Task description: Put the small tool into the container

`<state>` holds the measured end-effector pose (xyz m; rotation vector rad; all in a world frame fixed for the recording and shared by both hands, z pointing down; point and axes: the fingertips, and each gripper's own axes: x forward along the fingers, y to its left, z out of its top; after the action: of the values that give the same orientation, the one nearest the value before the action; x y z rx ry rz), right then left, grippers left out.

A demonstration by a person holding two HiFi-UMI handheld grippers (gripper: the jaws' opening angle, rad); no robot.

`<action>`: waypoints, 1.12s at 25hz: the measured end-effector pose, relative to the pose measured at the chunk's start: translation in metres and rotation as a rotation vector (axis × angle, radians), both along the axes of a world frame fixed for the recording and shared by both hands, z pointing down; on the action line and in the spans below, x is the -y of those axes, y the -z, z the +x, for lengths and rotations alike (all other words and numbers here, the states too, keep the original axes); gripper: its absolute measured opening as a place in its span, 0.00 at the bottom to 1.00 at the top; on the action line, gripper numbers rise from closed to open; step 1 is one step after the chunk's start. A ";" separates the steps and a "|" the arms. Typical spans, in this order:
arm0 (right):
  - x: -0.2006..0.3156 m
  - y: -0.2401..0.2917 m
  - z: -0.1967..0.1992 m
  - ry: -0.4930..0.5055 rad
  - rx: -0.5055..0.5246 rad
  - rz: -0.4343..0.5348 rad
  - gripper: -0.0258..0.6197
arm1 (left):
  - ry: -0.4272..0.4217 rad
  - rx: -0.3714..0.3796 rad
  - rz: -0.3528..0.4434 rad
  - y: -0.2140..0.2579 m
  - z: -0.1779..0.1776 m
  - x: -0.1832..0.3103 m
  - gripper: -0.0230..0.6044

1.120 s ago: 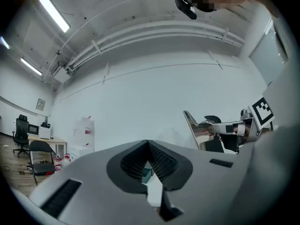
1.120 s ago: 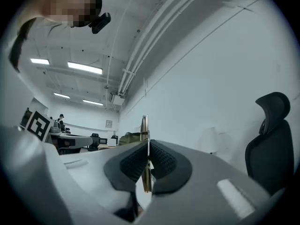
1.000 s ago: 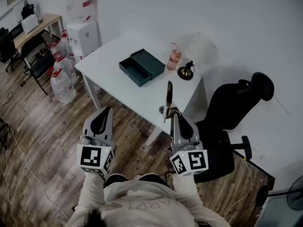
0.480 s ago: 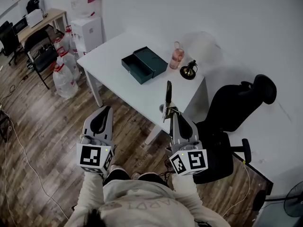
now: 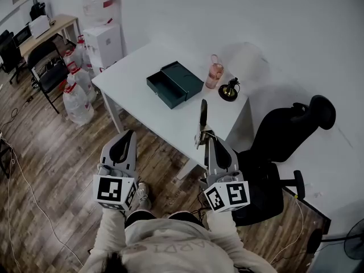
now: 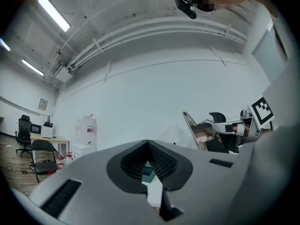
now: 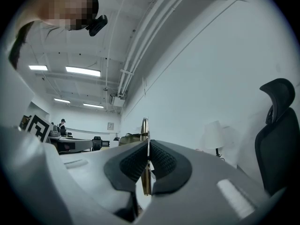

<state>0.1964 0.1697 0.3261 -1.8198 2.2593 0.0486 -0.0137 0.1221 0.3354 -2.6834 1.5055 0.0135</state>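
Observation:
My right gripper [image 5: 206, 139] is shut on the small tool [image 5: 203, 115], a thin flat metal blade that stands up out of the jaws. In the right gripper view the tool [image 7: 145, 131] sits edge-on between the pads of that gripper [image 7: 148, 143]. My left gripper [image 5: 126, 137] is held level beside it, shut with nothing in it; its pads [image 6: 154, 159] meet at the tip. The container, a dark green box [image 5: 173, 83] with its lid open, lies on the white table [image 5: 133, 78] ahead of both grippers. The tool [image 6: 193, 129] also shows at the right of the left gripper view.
A pink bottle [image 5: 214, 72] and a small black and gold lamp [image 5: 230, 89] stand at the table's far right. A black office chair [image 5: 284, 135] is right of the table. Water jugs [image 5: 74, 98] and white boxes [image 5: 104, 41] stand on the wooden floor at the left.
The view has shifted a little, so the table sits slightly lower and to the right. Both grippers keep their pose, and the tool stays in the right one.

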 end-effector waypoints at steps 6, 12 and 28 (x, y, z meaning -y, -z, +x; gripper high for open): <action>0.047 0.002 -0.005 -0.034 0.004 0.010 0.06 | -0.027 -0.002 0.003 0.001 -0.006 0.052 0.04; 0.103 0.006 -0.018 -0.060 0.009 0.020 0.06 | -0.043 0.003 0.015 0.009 -0.021 0.114 0.04; 0.204 0.009 -0.058 -0.120 0.015 0.031 0.06 | -0.097 0.000 0.018 0.009 -0.064 0.223 0.04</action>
<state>0.1379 -0.0347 0.3169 -1.9308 2.1257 0.0896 -0.0773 -0.1012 0.3265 -2.7396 1.3680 0.0319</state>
